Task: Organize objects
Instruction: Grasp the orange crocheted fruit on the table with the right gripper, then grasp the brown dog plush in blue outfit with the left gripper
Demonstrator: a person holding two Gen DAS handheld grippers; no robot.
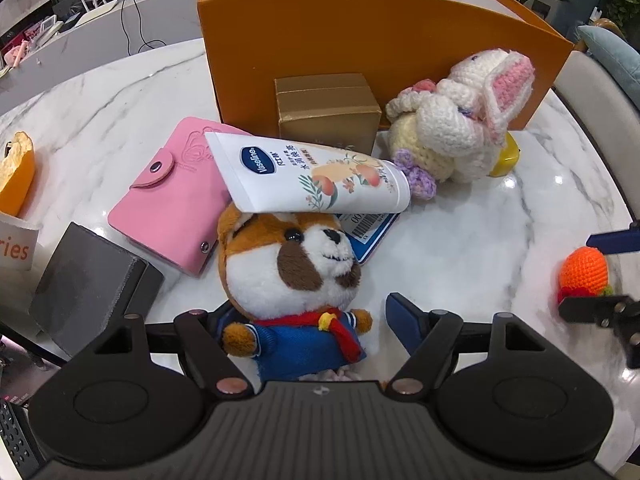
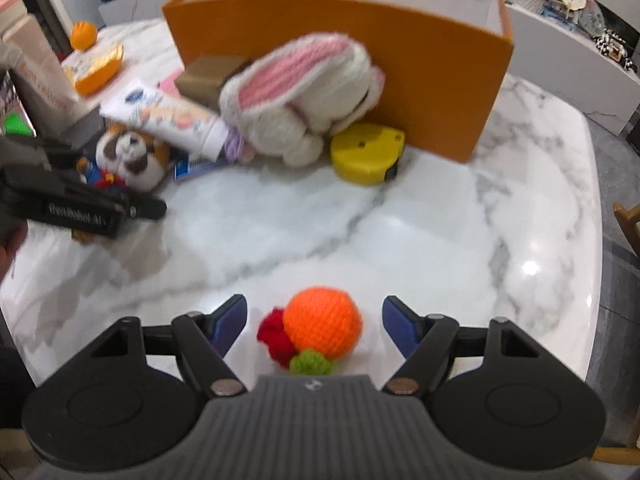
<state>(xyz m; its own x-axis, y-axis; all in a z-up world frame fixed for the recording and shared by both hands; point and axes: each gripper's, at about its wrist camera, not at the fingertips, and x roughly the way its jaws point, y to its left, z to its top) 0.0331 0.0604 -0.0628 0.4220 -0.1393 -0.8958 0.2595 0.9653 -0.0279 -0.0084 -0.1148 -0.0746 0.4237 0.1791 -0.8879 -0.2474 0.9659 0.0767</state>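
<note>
When looked at through the left wrist camera, reads as the reach-in stage of a pick. Left gripper (image 1: 316,320) spread wide, straddling the plush dog (image 1: 296,272) at its blue jacket; right pad clear of the fur, left pad partly hidden behind it, nothing pinched yet. Probably calls next for closing on the body and lifting towards the orange box (image 1: 360,40) at the far side. Worth minding: lotion tube (image 1: 316,176) resting across the dog's head, likely to roll or slide off on the lift. Blue card (image 1: 372,236) tucked under the tube, just right of the dog's face. Pink card wallet (image 1: 172,204) and grey box (image 1: 92,280) to the left, close by. Gold box (image 1: 328,108) and crochet rabbit (image 1: 452,120) against the near wall of the orange box, yellow tape measure (image 1: 506,156) peeking out behind the rabbit.

Through the right wrist camera, much the same stage. Right gripper (image 2: 316,324) spread, one pad on either side of the crochet orange (image 2: 324,324), gaps showing on both sides, so not gripping. Orange lying alone on the marble table (image 2: 440,220), near edge, well apart from the heap. Probably needs only a squeeze, then a carry over the rabbit and tape measure to the box. Picture blurred; left gripper far left, no clash in sight.
</note>
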